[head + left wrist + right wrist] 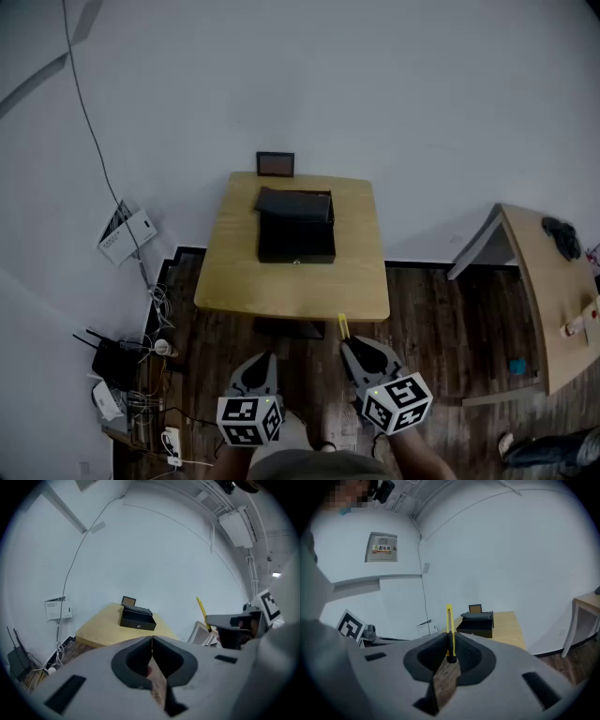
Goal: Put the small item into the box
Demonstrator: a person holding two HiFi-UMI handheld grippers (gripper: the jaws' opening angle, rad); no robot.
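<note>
A black box [296, 228] stands open on the wooden table [234, 281], toward its far side; it also shows in the left gripper view [137, 618] and the right gripper view [477, 624]. My right gripper [345, 343] hangs just short of the table's near edge, shut on a thin yellow stick [449, 630] that points up out of its jaws [342, 325]. My left gripper [265, 362] hangs beside it, lower left, shut with nothing between its jaws [152, 644].
A small dark frame [275, 164] stands behind the box at the wall. A second wooden table [553, 309] stands at the right. Cables, a router and a white booklet [127, 232] lie on the floor at the left.
</note>
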